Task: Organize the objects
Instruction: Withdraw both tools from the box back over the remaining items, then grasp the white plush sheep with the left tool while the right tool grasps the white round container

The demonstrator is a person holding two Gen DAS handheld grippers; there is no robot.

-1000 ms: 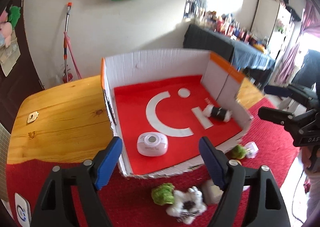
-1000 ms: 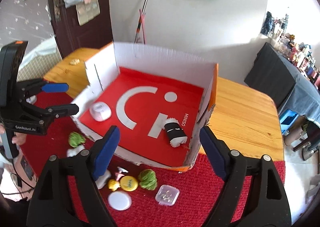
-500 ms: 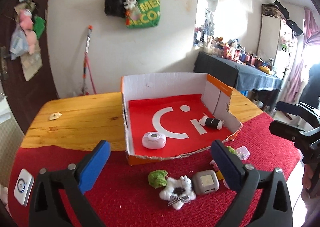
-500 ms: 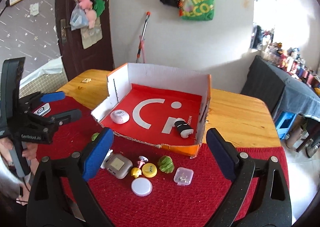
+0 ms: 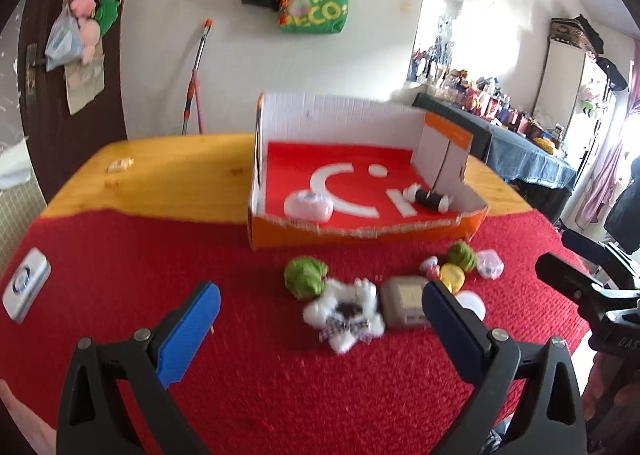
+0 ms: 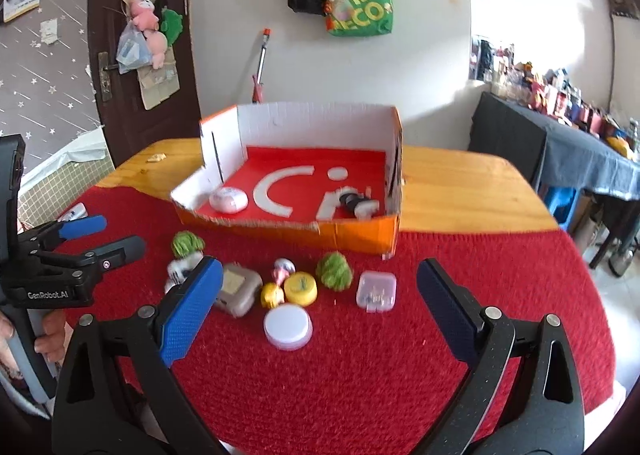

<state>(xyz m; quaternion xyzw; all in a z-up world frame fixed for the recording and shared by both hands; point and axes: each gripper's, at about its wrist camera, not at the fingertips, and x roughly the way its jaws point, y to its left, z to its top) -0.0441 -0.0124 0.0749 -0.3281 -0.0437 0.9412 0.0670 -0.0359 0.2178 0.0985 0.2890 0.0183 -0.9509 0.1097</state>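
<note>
An orange cardboard box (image 5: pixel 360 231) (image 6: pixel 352 233) with a red floor holds a white round device (image 5: pixel 308 207) and a black-and-white roll (image 5: pixel 428 199). On the red cloth before it lie two green plush balls (image 6: pixel 187 243) (image 6: pixel 334 271), a white fluffy toy (image 5: pixel 344 315), a grey case (image 6: pixel 238 289), a yellow cap (image 6: pixel 301 287), a clear small box (image 6: pixel 376 290) and a white lid (image 6: pixel 288 325). My left gripper (image 5: pixel 320 291) hangs open above the fluffy toy. My right gripper (image 6: pixel 320 267) is over the cap and lid, its jaws still opening, empty.
The wooden table (image 5: pixel 168 175) is half covered by the red cloth (image 5: pixel 120 275). A white flat device (image 5: pixel 26 291) lies at the cloth's left edge. A dark side table (image 5: pixel 520 159) crowded with things stands at the right. A hand (image 6: pixel 48 339) holds the left gripper's handle.
Both grippers have drawn back from the box and sunk toward the cloth, and their jaws have spread wider. The loose items now lie in front of the fingers.
</note>
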